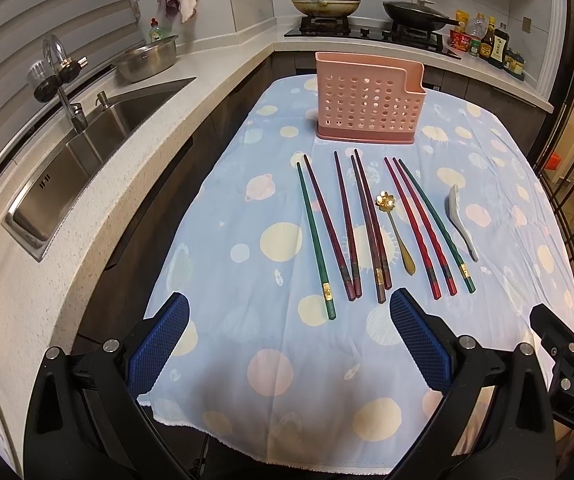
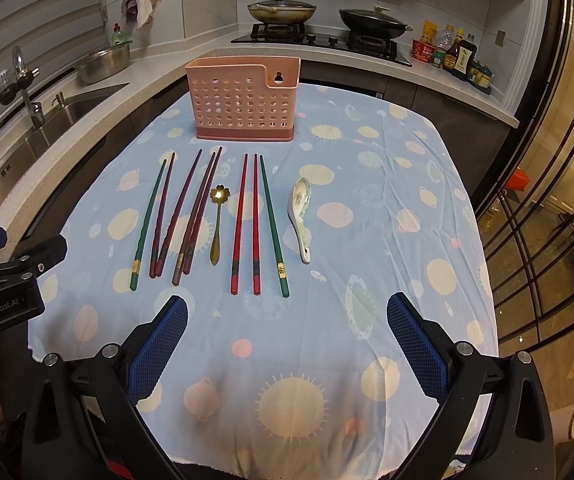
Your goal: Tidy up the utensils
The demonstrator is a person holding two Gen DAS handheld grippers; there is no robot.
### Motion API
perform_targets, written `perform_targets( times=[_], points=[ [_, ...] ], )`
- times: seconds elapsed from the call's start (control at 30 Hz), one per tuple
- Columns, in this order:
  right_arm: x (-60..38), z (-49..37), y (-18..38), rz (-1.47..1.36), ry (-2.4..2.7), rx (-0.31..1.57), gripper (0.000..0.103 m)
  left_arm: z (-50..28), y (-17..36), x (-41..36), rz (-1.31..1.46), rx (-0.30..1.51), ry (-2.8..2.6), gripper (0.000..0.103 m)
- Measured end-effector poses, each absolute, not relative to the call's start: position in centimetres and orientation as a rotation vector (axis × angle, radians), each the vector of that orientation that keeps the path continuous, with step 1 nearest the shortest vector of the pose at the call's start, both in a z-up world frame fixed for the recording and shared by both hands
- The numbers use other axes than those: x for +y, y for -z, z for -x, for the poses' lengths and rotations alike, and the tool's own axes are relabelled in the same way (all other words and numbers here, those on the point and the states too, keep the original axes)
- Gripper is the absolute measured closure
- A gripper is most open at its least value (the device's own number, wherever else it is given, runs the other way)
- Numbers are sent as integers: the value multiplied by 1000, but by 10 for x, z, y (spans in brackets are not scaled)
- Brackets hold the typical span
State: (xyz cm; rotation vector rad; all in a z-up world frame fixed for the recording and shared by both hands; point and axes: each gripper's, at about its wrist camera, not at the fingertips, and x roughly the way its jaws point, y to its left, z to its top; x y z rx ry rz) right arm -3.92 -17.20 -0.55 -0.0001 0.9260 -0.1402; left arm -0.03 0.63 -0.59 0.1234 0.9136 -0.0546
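Two handheld grippers hover over the near edge of a kitchen table, both with their blue-padded fingers spread wide and holding nothing. The left gripper (image 1: pixel 289 312) points toward the left half of a row of utensils; the right gripper (image 2: pixel 287 312) faces the right half, and the left tool's black body shows at the left edge of its view.

On the blue planet-print tablecloth (image 2: pixel 387 208) the utensils lie side by side, handles toward the grippers. From left: a green chopstick (image 1: pixel 314 236), two purple chopsticks (image 1: pixel 341 224) meeting at their near ends in a V, a brownish pair (image 1: pixel 371 224) that crosses, a gold flower-bowled spoon (image 2: pixel 217 224), two red chopsticks (image 2: pixel 247 220), a second green chopstick (image 2: pixel 273 220), and a white ceramic soup spoon (image 2: pixel 301 216) set slightly apart at the right.

Beyond the row stands an upright pink perforated utensil holder (image 2: pixel 243 98), well apart from both grippers. Behind the table, a steel sink (image 1: pixel 87 148) runs along the left counter, with two lidded pans (image 2: pixel 283 8) on the stove.
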Motion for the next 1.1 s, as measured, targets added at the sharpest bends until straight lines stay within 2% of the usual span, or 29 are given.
perform_targets(
  times=[1.1],
  points=[
    [-171,38,8,1,142,927,7,0,7,9,-118,919,55,7]
  ],
)
